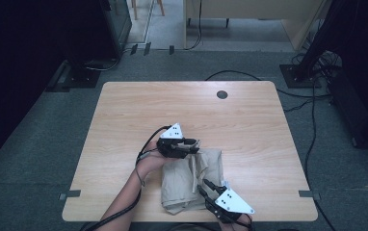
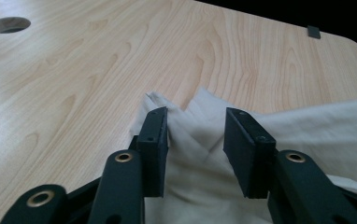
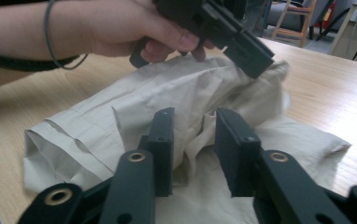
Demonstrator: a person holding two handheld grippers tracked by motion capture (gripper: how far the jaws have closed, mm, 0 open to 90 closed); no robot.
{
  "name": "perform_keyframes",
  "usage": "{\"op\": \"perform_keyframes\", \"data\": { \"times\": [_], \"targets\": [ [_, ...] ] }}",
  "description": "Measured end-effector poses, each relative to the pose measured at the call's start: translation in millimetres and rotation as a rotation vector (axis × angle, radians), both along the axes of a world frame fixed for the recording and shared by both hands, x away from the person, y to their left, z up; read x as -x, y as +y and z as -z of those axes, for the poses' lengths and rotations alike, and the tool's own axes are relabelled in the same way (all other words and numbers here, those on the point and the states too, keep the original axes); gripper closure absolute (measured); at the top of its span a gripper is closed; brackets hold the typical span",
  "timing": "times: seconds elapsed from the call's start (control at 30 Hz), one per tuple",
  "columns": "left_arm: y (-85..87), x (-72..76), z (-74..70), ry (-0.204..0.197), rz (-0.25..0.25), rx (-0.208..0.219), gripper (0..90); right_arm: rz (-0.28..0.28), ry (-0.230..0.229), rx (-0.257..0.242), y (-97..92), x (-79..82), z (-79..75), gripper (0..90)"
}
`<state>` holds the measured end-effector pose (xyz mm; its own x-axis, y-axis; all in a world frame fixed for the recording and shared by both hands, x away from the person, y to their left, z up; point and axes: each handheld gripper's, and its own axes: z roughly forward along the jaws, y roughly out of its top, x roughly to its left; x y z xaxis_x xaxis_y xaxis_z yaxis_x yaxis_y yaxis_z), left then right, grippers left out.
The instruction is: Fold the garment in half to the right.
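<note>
A beige cloth, crumpled and loosely folded, lies on the near middle of the wooden table. My left gripper sits at the cloth's far edge. In the left gripper view its jaws stand apart, with a raised corner of the cloth between them and not pinched. My right gripper reaches in from the near edge. Its jaws are open around a wrinkled ridge of the cloth. Beyond them a hand holds the left gripper over the cloth's far side.
A round cable hole is in the table's far right part. Black cables run across the grey floor on the right, beside a dark stand base. Another stand base sits at the far left.
</note>
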<state>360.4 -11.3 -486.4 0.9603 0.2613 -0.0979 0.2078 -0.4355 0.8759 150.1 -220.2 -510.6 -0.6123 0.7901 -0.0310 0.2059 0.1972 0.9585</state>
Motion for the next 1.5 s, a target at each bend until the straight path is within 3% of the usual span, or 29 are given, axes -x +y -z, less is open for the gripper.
{"op": "perform_keyframes", "data": {
  "times": [0.1,0.23,0.33,0.37,0.47,0.63,0.83,1.07,1.2,1.27,1.5],
  "targets": [
    [2.5,0.4,-2.1,0.017,-0.001,0.048,50.7,0.013,-0.040,-0.019,-9.5,4.0,-6.8,66.1],
    [6.9,3.4,-8.4,-0.011,-0.022,0.093,40.8,0.017,-0.043,-0.039,-18.4,1.2,-14.5,65.2],
    [13.7,4.1,-11.7,-0.033,-0.050,0.085,38.0,-0.002,-0.014,-0.068,-23.8,-5.9,-18.9,61.7],
    [16.1,4.0,-11.6,-0.036,-0.061,0.084,37.0,-0.018,0.015,-0.070,-25.1,-10.9,-20.7,60.5],
    [23.1,5.0,-9.2,-0.047,-0.087,0.068,35.9,-0.030,0.075,-0.045,-25.8,-24.4,-22.1,58.1],
    [33.5,6.3,-2.1,-0.035,-0.112,0.059,35.4,-0.027,0.130,-0.020,-27.5,-49.1,-23.5,56.2],
    [38.5,7.3,1.6,-0.028,-0.121,0.051,31.0,-0.017,0.192,-0.005,-29.4,-70.2,-19.3,53.5],
    [39.5,7.6,6.4,-0.014,-0.117,0.013,29.6,-0.030,0.261,0.014,-25.9,-84.5,-13.9,47.7],
    [41.4,7.2,8.7,-0.008,-0.122,0.014,29.6,-0.041,0.311,0.037,-23.6,-91.4,-9.3,46.6],
    [43.6,6.8,9.4,-0.002,-0.129,0.017,29.6,-0.046,0.345,0.056,-21.7,-95.5,-5.5,46.8],
    [50.1,5.5,11.9,0.003,-0.146,0.020,29.6,-0.045,0.394,0.125,-16.9,-99.4,3.1,66.9]
  ]
}}
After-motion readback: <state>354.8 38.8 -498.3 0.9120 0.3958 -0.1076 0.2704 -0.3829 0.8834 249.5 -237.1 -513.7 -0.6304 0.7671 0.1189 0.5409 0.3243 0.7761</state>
